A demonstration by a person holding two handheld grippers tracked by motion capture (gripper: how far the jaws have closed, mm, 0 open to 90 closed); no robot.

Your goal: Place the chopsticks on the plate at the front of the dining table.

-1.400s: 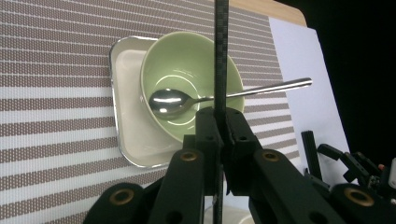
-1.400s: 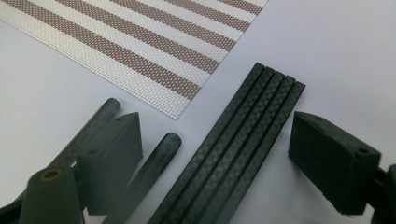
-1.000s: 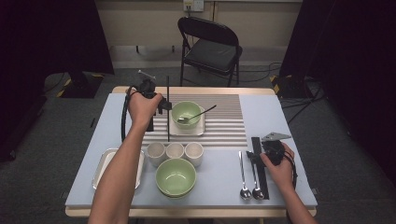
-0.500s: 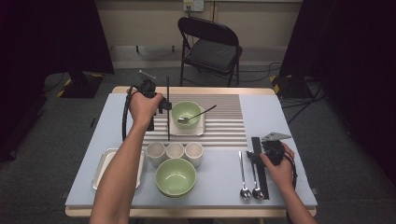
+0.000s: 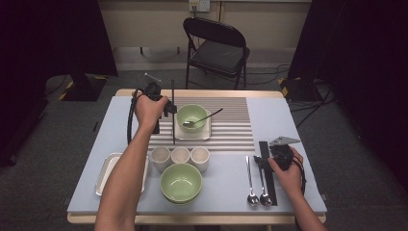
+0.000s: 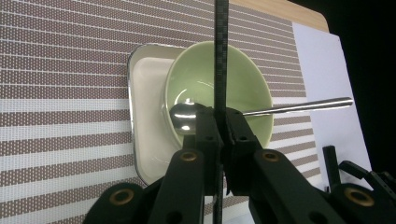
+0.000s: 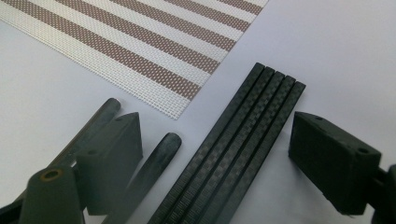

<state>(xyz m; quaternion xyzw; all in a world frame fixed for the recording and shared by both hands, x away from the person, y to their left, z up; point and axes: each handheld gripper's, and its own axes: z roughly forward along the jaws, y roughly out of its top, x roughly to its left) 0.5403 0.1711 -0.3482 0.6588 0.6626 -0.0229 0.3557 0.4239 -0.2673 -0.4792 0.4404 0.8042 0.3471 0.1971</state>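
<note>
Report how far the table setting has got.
Done: a small green bowl with a spoon sits on a square plate on the striped mat. In hand: the left gripper pinches one black chopstick above it. Left: the right gripper is open over four more chopsticks; two spoons lie unplaced.

Pale green bowls [image 5: 181,182], brown-and-white striped mat [image 5: 231,125], black woven-pattern sticks [image 7: 238,144]

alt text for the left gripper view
The left gripper is shut on a thin black stick, held over a green bowl with a metal spoon in it. The bowl sits on a white square plate on a striped placemat.
</note>
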